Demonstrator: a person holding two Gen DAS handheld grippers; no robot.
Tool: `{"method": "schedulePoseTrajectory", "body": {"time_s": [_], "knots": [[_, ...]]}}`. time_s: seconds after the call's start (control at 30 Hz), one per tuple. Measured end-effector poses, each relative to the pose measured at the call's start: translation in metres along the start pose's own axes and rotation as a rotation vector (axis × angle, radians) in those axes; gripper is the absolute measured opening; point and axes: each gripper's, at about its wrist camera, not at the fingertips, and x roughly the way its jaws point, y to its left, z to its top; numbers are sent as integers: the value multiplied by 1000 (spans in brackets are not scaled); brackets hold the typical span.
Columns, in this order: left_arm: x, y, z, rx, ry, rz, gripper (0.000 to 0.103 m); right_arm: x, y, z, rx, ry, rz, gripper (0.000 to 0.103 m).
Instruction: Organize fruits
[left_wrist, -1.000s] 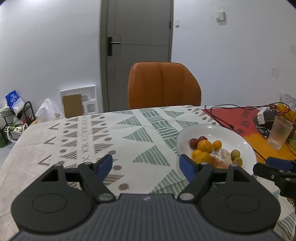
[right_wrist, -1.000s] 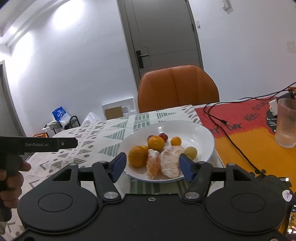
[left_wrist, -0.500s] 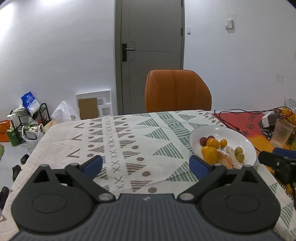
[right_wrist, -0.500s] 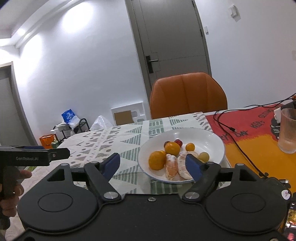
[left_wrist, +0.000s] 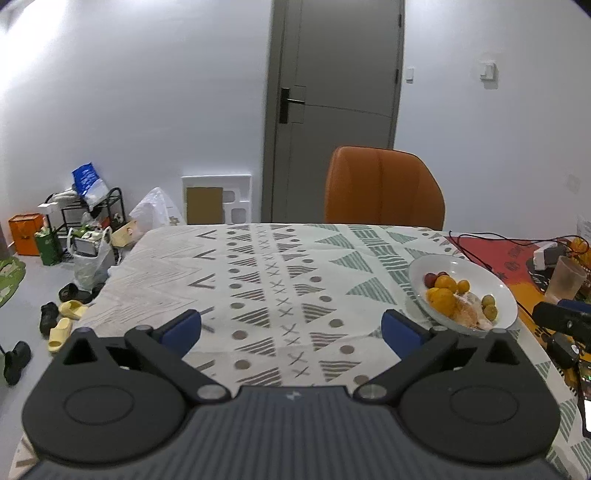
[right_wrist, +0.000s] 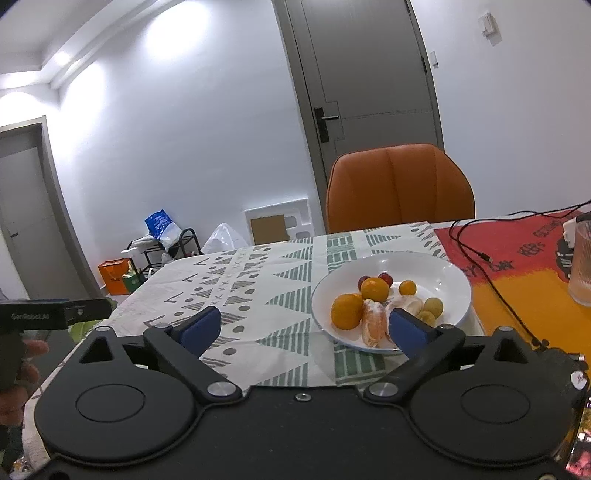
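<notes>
A plate (right_wrist: 448, 275) stands on the tablecloth (left_wrist: 266, 280) toward the table's right side; in it lie whole oranges (right_wrist: 346, 311), peeled segments (right_wrist: 373, 326) in front, small round fruits (right_wrist: 433, 305) to the right and two more (right_wrist: 385, 277) at the back. Right of the plate a cable (right_wrist: 495, 291) crosses a mat (right_wrist: 517, 258), with a cup (right_wrist: 583, 264) at the far right; a chair (left_wrist: 384, 190) stands behind the table, a door (left_wrist: 332, 107) behind that, and a rack (left_wrist: 92, 210) on the floor to the left.

Orange chair (left_wrist: 384, 188) behind patterned tablecloth (left_wrist: 266, 280), grey door (left_wrist: 332, 107) beyond. Black cable (right_wrist: 491, 280) across red-and-orange mat (right_wrist: 517, 266), ribbed glass (right_wrist: 580, 262) at its far right. Cluttered black rack (left_wrist: 88, 210) and slippers (left_wrist: 68, 317) on floor at left.
</notes>
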Motion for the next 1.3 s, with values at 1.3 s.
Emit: {"method": "schedulePoseTrajectory", "body": {"time_s": [1.3], "knots": [[-73, 51, -49, -55, 56, 72, 103, -34, 51, -29, -55, 76, 29, 103]]}}
